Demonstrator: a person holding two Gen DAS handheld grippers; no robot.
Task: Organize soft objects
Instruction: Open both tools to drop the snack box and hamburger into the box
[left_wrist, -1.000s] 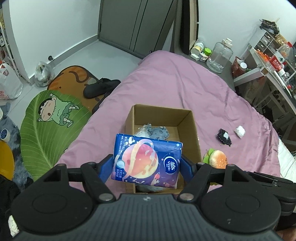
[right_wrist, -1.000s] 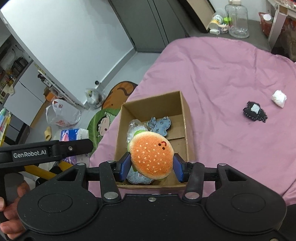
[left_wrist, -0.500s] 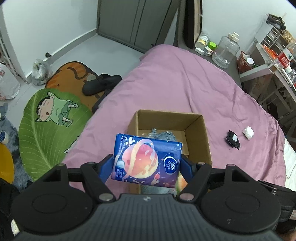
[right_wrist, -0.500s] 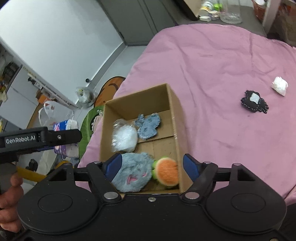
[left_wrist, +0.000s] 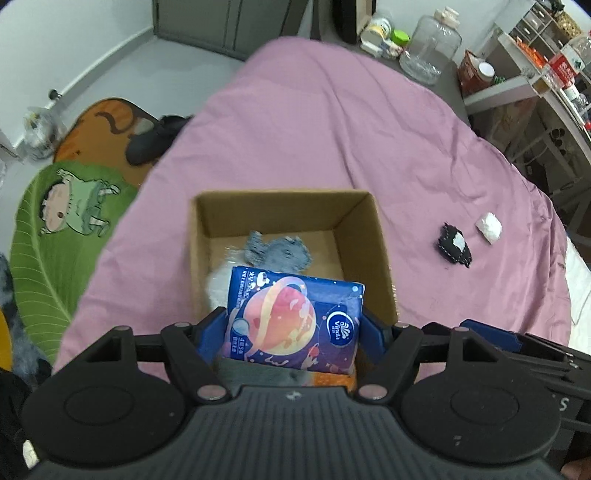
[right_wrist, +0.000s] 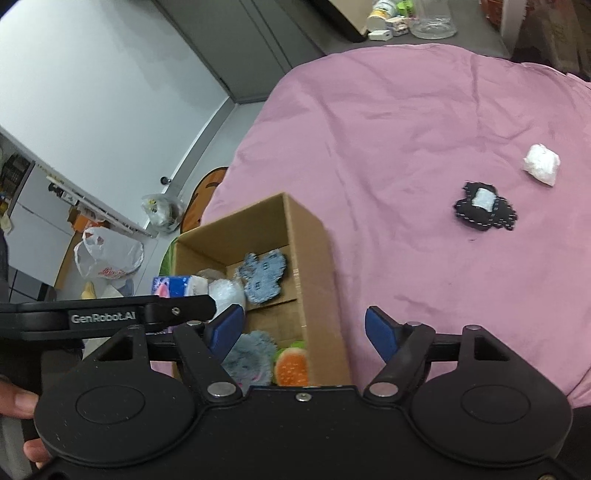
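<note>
Between the blue pads of the left gripper (left_wrist: 293, 326) sits a tissue pack (left_wrist: 293, 323), clamped on both short sides and held above the near end of the cardboard box (left_wrist: 360, 236). Its wrapper is dark blue with a pink-orange ringed planet and a round white brand logo; the small print down its left edge is too fine to read. That pack hides most of the box's near half: only a strip of grey fur and a patch of orange show beneath it. Farther in, a grey-blue fabric toy (left_wrist: 277, 253) lies on the box floor, with something white and crinkly (blurred here) just beside it.

From the right wrist view, the right gripper (right_wrist: 304, 332) has its fingers spread wide with nothing between them, poised over the box's right wall. Below lie a fluffy grey plush (right_wrist: 247, 356) and a burger plush (right_wrist: 291, 365), both cut off by the gripper body. On the pink bedspread (right_wrist: 406, 122), well apart from the box, rest a black stitched pouch (right_wrist: 484, 206) and a white wad (right_wrist: 541, 164).
</note>
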